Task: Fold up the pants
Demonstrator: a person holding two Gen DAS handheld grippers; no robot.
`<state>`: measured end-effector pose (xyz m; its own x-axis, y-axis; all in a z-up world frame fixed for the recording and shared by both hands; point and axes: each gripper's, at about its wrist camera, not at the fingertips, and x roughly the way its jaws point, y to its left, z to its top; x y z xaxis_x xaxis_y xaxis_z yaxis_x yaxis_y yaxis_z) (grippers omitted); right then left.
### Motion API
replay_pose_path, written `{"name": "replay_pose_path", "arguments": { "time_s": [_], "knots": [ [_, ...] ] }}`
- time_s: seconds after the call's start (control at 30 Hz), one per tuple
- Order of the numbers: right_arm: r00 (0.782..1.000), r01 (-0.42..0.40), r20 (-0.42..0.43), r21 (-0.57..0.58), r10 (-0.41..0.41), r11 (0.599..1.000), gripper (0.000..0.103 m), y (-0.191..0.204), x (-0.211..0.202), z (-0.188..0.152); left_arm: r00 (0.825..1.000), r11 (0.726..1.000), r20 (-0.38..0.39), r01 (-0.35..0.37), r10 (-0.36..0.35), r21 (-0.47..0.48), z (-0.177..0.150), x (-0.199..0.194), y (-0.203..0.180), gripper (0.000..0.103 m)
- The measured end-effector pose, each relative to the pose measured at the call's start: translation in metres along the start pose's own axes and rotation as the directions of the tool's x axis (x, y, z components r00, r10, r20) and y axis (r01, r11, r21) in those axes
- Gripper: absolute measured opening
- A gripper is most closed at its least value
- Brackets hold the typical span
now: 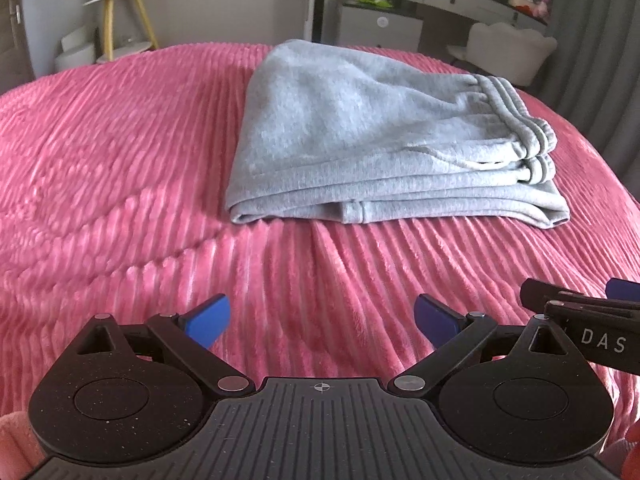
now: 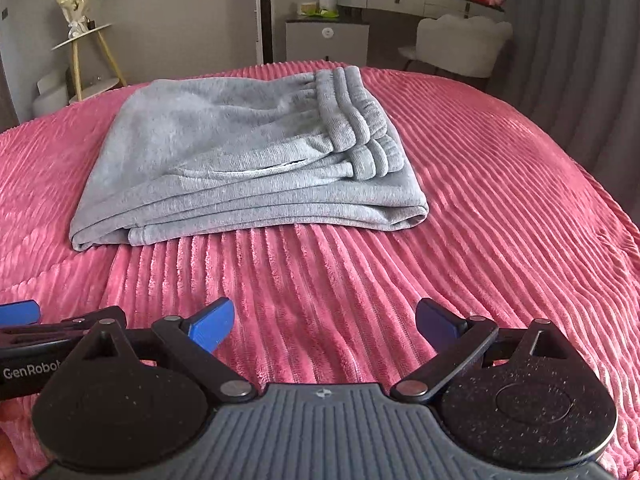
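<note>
- While both tools hang low over the near part of the bed (image 1: pixel 120 168), the pants (image 1: pixel 372 140) lie ahead of them as a compact grey stack of several layers, resting on the pink ribbed cover and touched by neither tool.
- Left tool (image 1: pixel 322 322): jaws spread wide, nothing between the blue pads. I see bare cover in the gap.
- Right tool (image 2: pixel 325 322): jaws likewise spread wide and empty. It sits just beside the left tool (each shows at the edge of the other's view).
- Key relation: the stack lies forward of both tools, with its long axis running across my line of sight, left to right. From the left wrist view it sits ahead and to the right; from the right wrist view, ahead and slightly left. I judge it to lie roughly between the two tools, neither arm clearly nearer.
- Orientation of the stack: the ribbed waistband (image 2: pixel 356 116) lies on top toward the right end; the stacked layer edges face the tools.
- Task status, as I judge it: folding looks complete or nearly so. Any further fold would bring one end across the long axis, each tool taking a near corner.
</note>
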<state>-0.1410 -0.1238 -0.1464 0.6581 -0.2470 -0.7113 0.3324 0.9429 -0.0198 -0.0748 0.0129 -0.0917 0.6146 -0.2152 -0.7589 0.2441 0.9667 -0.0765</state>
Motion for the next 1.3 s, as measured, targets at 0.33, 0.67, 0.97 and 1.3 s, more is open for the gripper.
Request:
{"name": "replay_pose_path", "arguments": {
  "time_s": [0.33,0.67,0.97,1.3],
  "knots": [
    [1.000,0.007,0.001,-0.017,-0.007,1.000,0.097,0.0023,-0.0008,-0.0002,1.000,1.000,-0.015,-0.007,0.007,0.005,-0.0002,0.0004,0.0006,0.101],
    [1.000,0.005,0.005,-0.024,-0.005,1.000,0.097,0.0024,-0.0024,-0.0004,0.999,1.000,-0.028,-0.016,0.016,0.013,-0.0012,0.0025,0.0007,0.101],
    [1.000,0.003,-0.002,-0.021,-0.003,1.000,0.097,0.0016,-0.0008,-0.0005,0.999,1.000,-0.033,-0.021,0.021,0.022,-0.0022,0.0044,-0.0007,0.101],
    [1.000,0.003,-0.008,-0.021,-0.003,1.000,0.097,0.0022,0.0006,-0.0004,0.999,0.999,-0.036,-0.022,0.023,0.024,-0.0022,0.0057,-0.0010,0.101]
  ]
}}
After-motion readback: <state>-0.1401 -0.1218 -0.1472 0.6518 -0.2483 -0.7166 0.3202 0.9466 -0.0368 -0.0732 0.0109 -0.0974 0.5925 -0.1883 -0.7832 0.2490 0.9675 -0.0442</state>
